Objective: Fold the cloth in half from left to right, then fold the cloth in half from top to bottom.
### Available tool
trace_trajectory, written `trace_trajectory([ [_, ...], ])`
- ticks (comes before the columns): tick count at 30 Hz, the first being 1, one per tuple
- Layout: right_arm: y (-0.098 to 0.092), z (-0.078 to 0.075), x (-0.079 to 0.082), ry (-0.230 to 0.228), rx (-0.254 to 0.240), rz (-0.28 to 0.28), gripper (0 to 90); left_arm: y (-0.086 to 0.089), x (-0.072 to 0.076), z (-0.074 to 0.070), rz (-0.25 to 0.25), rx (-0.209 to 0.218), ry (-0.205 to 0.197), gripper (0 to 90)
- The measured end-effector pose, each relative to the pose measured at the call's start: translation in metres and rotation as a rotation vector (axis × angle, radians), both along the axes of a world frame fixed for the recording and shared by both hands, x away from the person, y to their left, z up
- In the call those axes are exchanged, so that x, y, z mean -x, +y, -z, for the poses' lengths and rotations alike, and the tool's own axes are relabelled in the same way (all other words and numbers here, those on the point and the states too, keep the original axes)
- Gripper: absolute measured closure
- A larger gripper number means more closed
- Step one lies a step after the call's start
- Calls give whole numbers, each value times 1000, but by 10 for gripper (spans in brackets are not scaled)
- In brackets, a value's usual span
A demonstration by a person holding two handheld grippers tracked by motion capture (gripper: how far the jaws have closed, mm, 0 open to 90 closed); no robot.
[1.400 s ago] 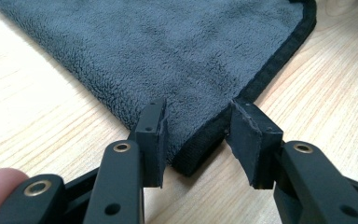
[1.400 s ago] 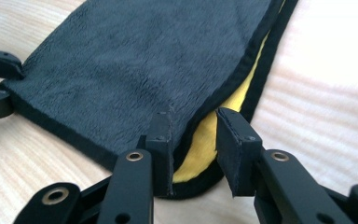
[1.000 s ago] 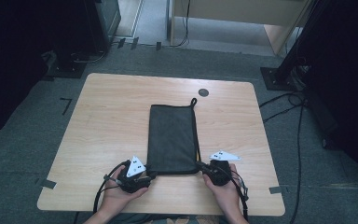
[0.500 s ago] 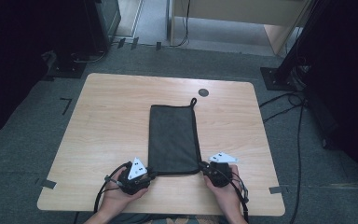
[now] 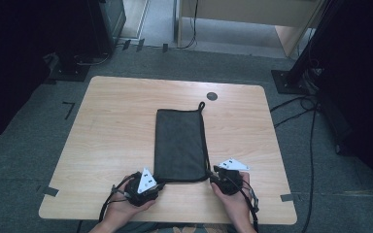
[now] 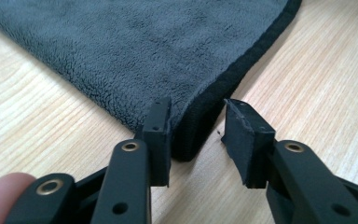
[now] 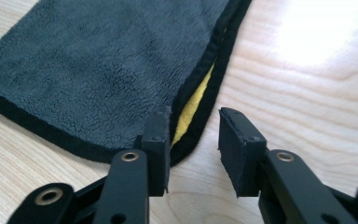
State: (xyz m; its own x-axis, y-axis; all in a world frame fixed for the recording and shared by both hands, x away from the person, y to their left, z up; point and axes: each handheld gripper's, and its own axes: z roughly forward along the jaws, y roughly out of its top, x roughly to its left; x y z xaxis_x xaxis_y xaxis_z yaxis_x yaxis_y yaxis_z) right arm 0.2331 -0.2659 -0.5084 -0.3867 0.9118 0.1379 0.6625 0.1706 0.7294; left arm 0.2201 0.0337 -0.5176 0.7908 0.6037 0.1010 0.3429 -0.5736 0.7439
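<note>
1. Two tongs rest at the near corners of my folded grey cloth (image 5: 180, 144) on the tabletop (image 5: 111, 131).
2. My left tongs (image 6: 196, 135) have just been opening, jaws apart astride the cloth's corner hem, not pinching.
3. My right tongs (image 7: 193, 140) have just been opening; corner between, unclamped, yellow lining (image 7: 191, 105) showing.

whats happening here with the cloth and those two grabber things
A person sits at a wooden table with a two-jaw gripper in each hand, working on a dark grey folded cloth. The left gripper is at the cloth's near left corner, the right gripper at its near right corner. Both sets of jaws have just been opening and stand apart, each corner lying flat on the table. A yellow inner layer shows at the right corner.
</note>
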Motion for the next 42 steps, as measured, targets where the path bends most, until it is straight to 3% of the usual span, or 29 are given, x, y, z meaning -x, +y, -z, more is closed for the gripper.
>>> trace_trajectory([
  [4, 3, 4, -3, 16, 5, -16, 635, 1, 0, 0, -17, -9, -11, 662],
  [8, 1, 6, -6, 53, -53, -23, 765, 4, 0, -1, -10, -22, -14, 746],
  [11, 5, 5, -4, 51, -34, -41, 837, 6, 1, -2, 2, -40, -16, 791],
  [15, 7, 2, 4, 77, -21, -64, 854, 10, 5, -4, 27, -35, 14, 822],
  [18, 6, 1, 13, 84, -18, -80, 841, 15, 8, -4, 68, -1, 46, 793],
  [19, 5, 0, 14, 77, -5, -81, 809, 16, 7, -4, 77, 10, 51, 747],
  [20, 5, -1, 14, 66, 0, -80, 766, 18, 5, -5, 90, 65, 93, 698],
  [21, 3, -4, 13, 44, -7, -68, 675, 19, 3, -6, 95, 95, 113, 627],
  [22, 2, -6, 12, 36, -15, -64, 644, 20, 1, -8, 101, 128, 130, 594],
  [27, -7, -22, -4, -34, -55, -24, 549, 29, -8, -20, 110, 237, 138, 487],
  [29, -9, -28, -14, -60, -57, -17, 540, 32, -19, -27, 93, 274, 157, 483],
  [34, -6, -34, -41, -80, -66, -16, 528, 30, -43, -36, 6, 281, 125, 478],
  [40, 5, -33, -78, -93, -51, -27, 518, 21, -83, -30, -151, 216, 76, 477],
  [42, 6, -32, -88, -94, -45, -21, 517, 20, -98, -27, -202, 223, 90, 479],
])
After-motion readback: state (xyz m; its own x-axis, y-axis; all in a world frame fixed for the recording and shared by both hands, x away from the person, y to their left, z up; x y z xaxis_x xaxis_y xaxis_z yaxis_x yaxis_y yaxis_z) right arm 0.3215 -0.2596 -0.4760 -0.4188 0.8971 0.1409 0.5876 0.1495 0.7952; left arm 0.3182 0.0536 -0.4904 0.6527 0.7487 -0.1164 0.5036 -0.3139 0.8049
